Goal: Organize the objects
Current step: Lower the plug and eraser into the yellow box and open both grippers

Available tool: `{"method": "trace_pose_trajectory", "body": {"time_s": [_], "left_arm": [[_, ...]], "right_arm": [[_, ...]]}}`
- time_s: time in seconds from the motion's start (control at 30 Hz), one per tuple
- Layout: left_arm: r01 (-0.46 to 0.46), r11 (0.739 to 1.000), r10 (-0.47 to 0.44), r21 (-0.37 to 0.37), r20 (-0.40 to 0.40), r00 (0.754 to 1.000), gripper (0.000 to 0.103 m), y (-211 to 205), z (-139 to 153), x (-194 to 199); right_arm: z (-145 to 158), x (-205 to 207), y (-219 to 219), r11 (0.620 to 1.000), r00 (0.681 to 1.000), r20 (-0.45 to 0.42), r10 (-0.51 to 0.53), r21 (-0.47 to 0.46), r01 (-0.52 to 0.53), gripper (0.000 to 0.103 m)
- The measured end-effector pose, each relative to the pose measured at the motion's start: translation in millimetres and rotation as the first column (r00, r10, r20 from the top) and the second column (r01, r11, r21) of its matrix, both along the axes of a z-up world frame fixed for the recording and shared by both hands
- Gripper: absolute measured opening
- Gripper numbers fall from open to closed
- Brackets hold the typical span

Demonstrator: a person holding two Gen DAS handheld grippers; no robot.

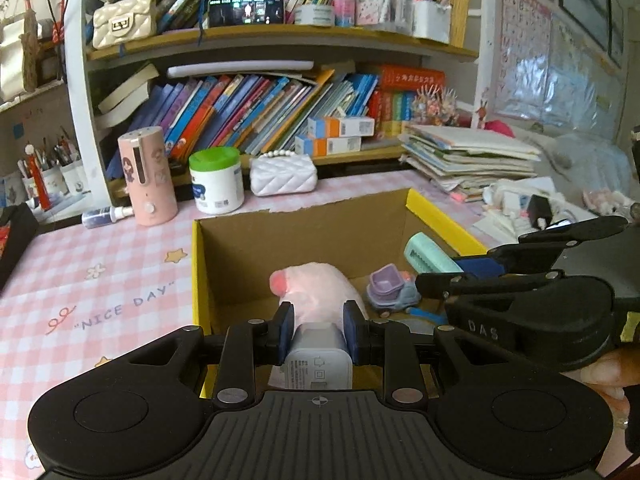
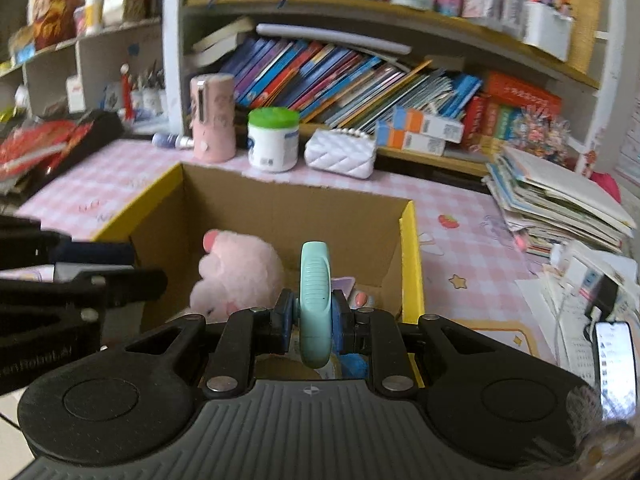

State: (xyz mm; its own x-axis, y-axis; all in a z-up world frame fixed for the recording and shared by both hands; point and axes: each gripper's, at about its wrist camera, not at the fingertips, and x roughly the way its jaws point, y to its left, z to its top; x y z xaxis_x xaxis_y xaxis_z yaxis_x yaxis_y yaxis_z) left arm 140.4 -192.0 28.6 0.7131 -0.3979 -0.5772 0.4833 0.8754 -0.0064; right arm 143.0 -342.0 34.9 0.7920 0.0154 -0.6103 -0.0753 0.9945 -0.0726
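An open cardboard box [image 1: 248, 240] with yellow rims stands on the pink checked table. Inside lie a pink plush toy [image 1: 316, 284] and a small purple toy truck [image 1: 390, 290]. My left gripper [image 1: 318, 326] is shut on a white charger block [image 1: 320, 360], held over the box's near edge. My right gripper [image 2: 314, 320] is shut on a mint-green clip [image 2: 316, 304], also above the box [image 2: 280, 208]; the plush toy [image 2: 236, 276] lies to its left. In the left wrist view the right gripper [image 1: 460, 268] with the mint clip [image 1: 428, 256] reaches in from the right.
Behind the box stand a pink bottle [image 1: 148, 176], a green-lidded white jar [image 1: 216, 180] and a white quilted purse [image 1: 284, 174]. Bookshelves fill the back. A stack of books and papers [image 1: 468, 156] sits at the right; a lit phone [image 2: 616, 364] lies by the right edge.
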Motion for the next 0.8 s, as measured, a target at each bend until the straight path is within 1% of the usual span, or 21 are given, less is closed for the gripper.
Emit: {"method": "trace_pose_trajectory", "body": {"time_s": [0.23, 0.47, 0.7, 0.8], "left_arm": [[-0.019, 0.999, 0.021, 0.051, -0.038, 0.999, 0.025, -11, -13, 13], [-0.031, 0.996, 0.037, 0.085, -0.071, 0.997, 0.025, -17, -24, 21], [-0.031, 0.993, 0.041, 0.11, -0.094, 0.995, 0.025, -21, -32, 22], [-0.033, 0.993, 0.044, 0.11, -0.102, 0.994, 0.025, -23, -33, 22]], "right_arm": [[-18, 22, -3, 0.997, 0.996, -0.063, 0.064, -0.039, -0.066, 0.018], [-32, 30, -4, 0.991, 0.985, -0.13, 0.113, -0.05, -0.121, 0.018], [-34, 33, -3, 0.986, 0.976, -0.159, 0.149, -0.051, -0.159, 0.018], [-36, 32, -3, 0.985, 0.973, -0.172, 0.155, -0.045, -0.165, 0.018]]}}
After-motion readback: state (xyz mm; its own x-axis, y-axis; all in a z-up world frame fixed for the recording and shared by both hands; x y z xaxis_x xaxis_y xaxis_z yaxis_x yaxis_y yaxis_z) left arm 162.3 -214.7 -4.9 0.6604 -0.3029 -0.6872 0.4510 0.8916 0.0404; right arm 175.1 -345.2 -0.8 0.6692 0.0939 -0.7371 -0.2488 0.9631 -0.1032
